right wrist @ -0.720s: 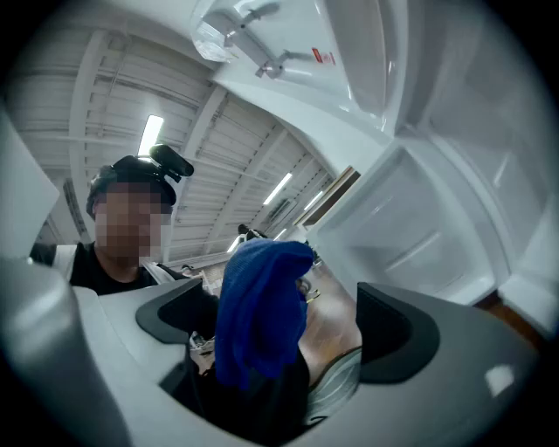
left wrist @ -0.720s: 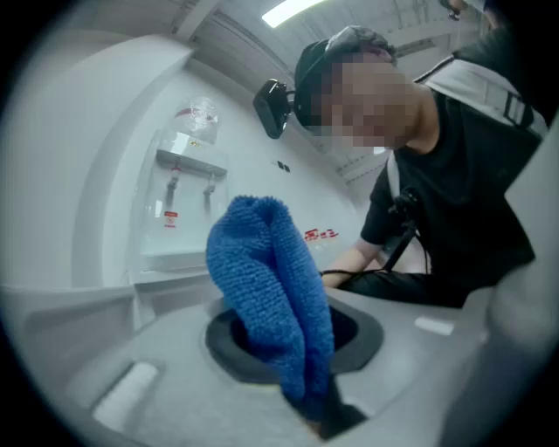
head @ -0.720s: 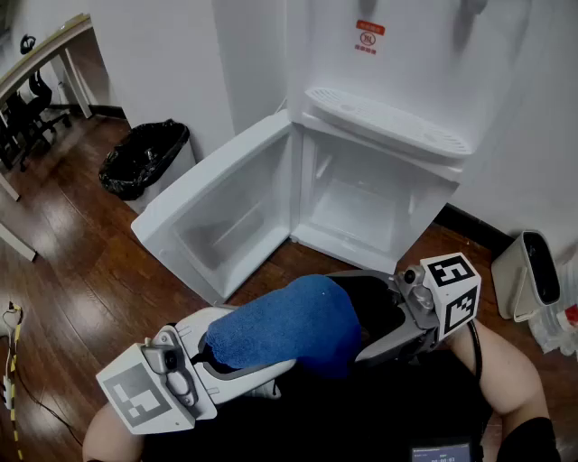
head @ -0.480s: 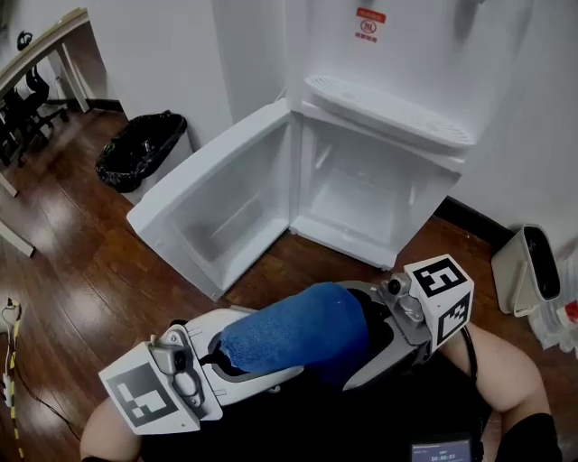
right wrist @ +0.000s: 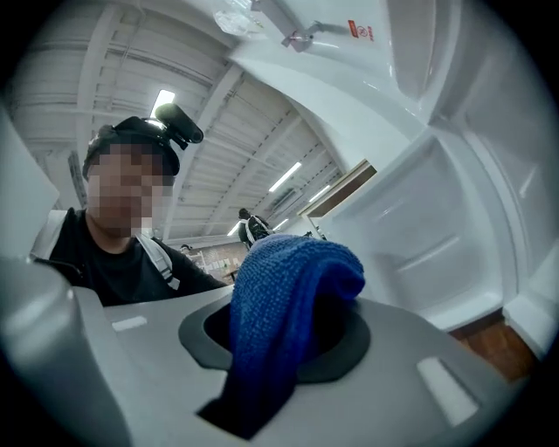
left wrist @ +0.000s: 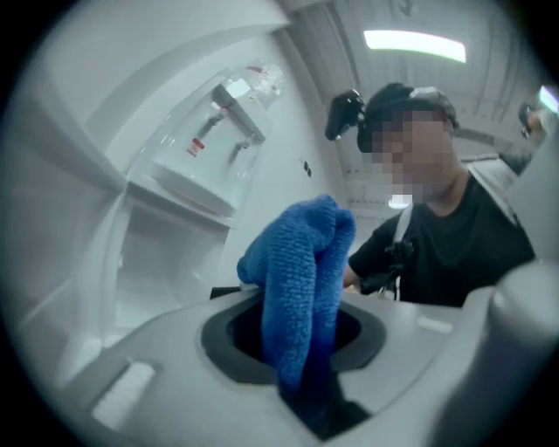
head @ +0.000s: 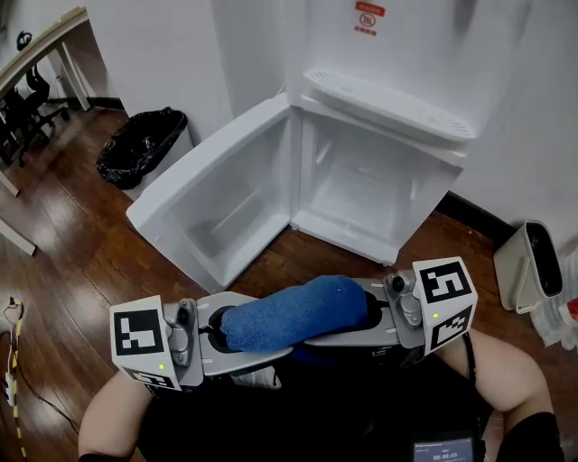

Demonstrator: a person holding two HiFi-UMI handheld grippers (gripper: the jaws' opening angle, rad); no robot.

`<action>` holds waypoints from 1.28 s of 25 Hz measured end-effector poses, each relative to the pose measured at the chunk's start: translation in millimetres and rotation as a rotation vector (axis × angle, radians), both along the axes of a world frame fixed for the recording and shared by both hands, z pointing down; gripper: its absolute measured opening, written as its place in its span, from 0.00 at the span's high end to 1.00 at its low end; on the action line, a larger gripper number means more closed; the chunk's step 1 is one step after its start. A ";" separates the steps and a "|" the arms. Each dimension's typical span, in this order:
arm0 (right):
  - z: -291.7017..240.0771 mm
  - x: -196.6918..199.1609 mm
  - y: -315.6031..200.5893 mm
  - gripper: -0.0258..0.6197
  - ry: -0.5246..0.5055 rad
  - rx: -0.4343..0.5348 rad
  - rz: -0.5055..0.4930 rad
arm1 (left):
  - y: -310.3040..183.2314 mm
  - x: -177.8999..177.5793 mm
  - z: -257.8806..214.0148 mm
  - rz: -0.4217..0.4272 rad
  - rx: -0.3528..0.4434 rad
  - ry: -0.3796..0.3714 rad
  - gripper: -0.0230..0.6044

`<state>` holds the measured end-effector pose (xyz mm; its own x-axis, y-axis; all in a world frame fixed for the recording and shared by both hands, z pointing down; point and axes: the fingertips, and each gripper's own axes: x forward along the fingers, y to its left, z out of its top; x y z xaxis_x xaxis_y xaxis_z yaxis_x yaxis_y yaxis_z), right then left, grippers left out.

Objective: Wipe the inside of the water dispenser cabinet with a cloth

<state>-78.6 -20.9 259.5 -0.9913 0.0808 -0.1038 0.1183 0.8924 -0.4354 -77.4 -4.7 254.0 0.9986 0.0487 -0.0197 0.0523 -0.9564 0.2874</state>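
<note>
Cloth: soft, light, limp pile fabric, likely to sag and bunch. Left gripper pinches one end, right gripper the other; the cloth spans them, short of the open cabinet. Best hold: a thick fold

From above, the blue cloth covers the tips of my left gripper and right gripper, so I cannot see their pads. In both gripper views its ends vanish into the dark slot between my jaws. The top edge cuts off the water dispenser; its red label is too small to read. A white appliance runs off the right edge.
</note>
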 end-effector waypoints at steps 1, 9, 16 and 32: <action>-0.8 1.0 -3.0 0.79 0.006 0.011 0.021 | -1.2 -1.5 -6.9 0.019 -0.054 0.049 0.75; -18.5 17.3 -28.0 0.82 -0.011 0.005 0.205 | -36.2 -18.5 -42.5 -0.253 0.129 0.050 0.70; -31.3 73.6 -103.1 0.82 0.063 0.046 0.666 | -77.3 -134.7 -108.3 -0.855 0.570 -0.184 0.70; -182.2 -4.9 -166.3 0.82 0.637 1.056 1.039 | -119.8 -138.3 -31.4 -0.881 0.353 -0.291 0.64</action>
